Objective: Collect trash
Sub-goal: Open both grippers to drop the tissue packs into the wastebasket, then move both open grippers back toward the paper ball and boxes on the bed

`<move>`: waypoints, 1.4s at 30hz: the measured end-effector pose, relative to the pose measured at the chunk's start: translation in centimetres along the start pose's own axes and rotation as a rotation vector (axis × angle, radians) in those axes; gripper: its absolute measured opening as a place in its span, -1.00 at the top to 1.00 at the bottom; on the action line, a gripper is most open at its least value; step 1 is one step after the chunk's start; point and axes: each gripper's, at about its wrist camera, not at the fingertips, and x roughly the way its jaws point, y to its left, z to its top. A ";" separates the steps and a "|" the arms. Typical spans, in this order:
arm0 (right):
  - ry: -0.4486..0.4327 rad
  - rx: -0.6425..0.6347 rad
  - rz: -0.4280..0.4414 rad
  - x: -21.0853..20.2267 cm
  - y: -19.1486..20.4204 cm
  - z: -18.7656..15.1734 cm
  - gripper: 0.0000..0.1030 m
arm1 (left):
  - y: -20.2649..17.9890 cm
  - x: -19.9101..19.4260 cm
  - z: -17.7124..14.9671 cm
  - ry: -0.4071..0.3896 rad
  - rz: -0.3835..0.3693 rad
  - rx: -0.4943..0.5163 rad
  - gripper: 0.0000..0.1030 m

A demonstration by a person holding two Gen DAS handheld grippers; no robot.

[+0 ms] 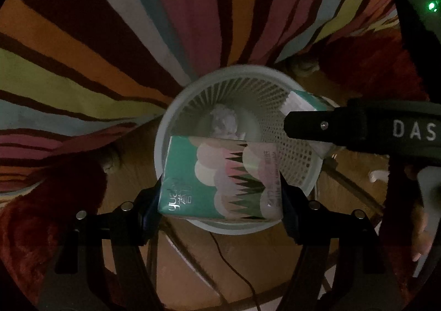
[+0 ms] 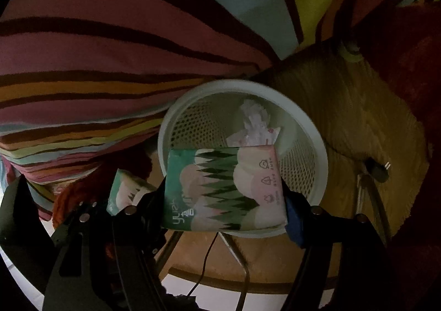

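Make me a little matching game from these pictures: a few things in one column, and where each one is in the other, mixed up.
Things:
1. tissue pack
2. crumpled paper
3. white basket
4. black cable

Places:
a. at the bottom of the basket
b. clamped in the left tongs
c. trailing across the wooden floor
d. standing beside the striped blanket

Pairs: 1-b, 2-a, 3-d, 4-c

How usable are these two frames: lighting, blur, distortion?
Left wrist view: dim, strong fisheye bending the striped rug; basket rim slightly smeared, tissue pack print legible. Right wrist view: equally dark, basket rim blurred, tissue pack sharp, corners vignetted black.
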 end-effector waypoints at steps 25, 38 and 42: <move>0.011 0.069 -0.065 1.4 -0.7 0.8 -0.72 | 2.0 1.6 0.1 0.049 -0.018 -0.096 -0.60; -0.116 -0.010 -0.064 -1.7 1.0 -0.9 -0.72 | 0.9 -2.9 -1.0 -0.101 0.019 -0.050 -0.60; -0.174 -0.060 -0.069 -3.4 2.1 -1.6 -0.72 | 0.3 -5.1 -1.4 -0.179 0.037 -0.028 -0.60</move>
